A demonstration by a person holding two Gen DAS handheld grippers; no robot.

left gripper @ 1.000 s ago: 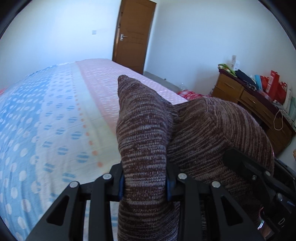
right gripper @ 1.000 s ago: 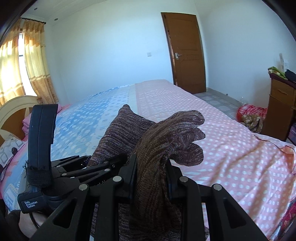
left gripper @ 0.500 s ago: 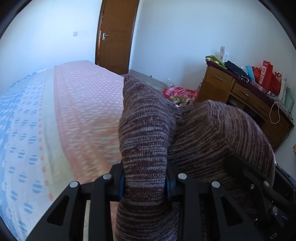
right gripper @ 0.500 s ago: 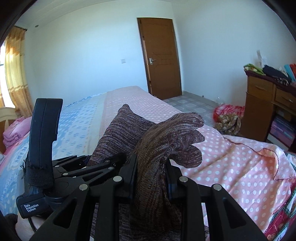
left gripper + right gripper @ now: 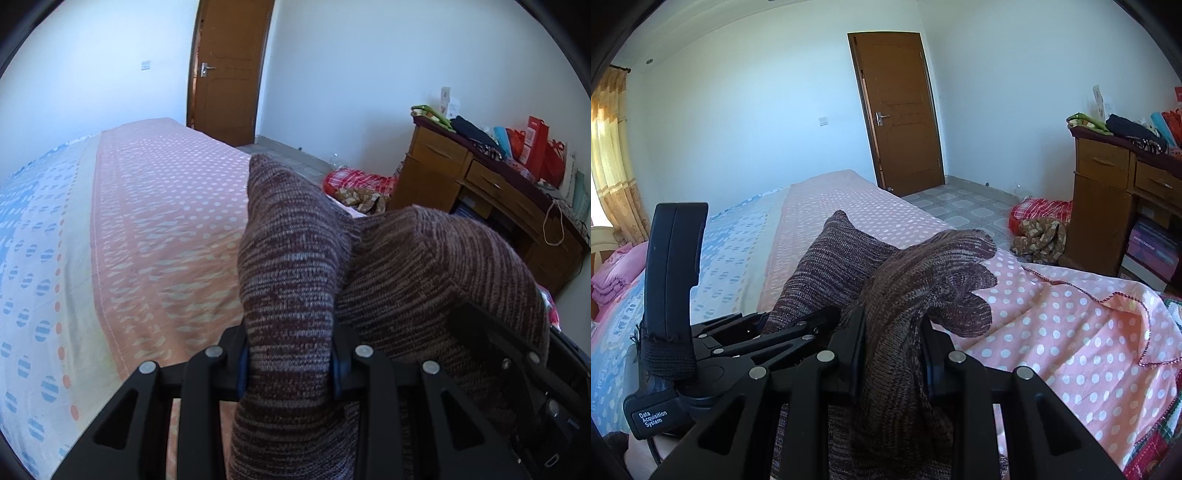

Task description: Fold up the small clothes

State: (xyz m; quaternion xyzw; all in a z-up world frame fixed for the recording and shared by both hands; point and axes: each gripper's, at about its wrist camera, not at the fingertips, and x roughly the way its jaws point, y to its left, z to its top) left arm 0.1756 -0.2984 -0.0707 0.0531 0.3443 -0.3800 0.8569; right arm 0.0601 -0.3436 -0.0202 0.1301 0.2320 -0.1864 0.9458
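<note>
Lettering is legible in one place only: a white label on the left gripper's black body, seen from the right wrist view, reads "Data Acquisition System" (image 5: pixel 653 419). We note printing on the red bags (image 5: pixel 543 146) on the wooden desk (image 5: pixel 476 184) at far right, but it is too small to read. We find the left gripper (image 5: pixel 290 363) clamped on a brown-and-grey knitted garment (image 5: pixel 295 280), its blue-edged pads pressed into a thick fold that rises above the fingers. We find the right gripper (image 5: pixel 892 356) likewise closed on the same garment (image 5: pixel 916 295), whose bunched edge flops over to the right above its fingers. The two tools sit side by side, near together, with the knit spanning between them above the bed (image 5: pixel 159 221). The sheet runs blue-dotted at left, cream in a middle strip and pink-dotted at right, and lies bare out to its far end. Its right edge drops to a tiled floor (image 5: pixel 964 201), where a red checked bundle (image 5: pixel 1041 212) lies beside the desk. A closed brown door (image 5: pixel 901 110) stands beyond the bed's far end.
</note>
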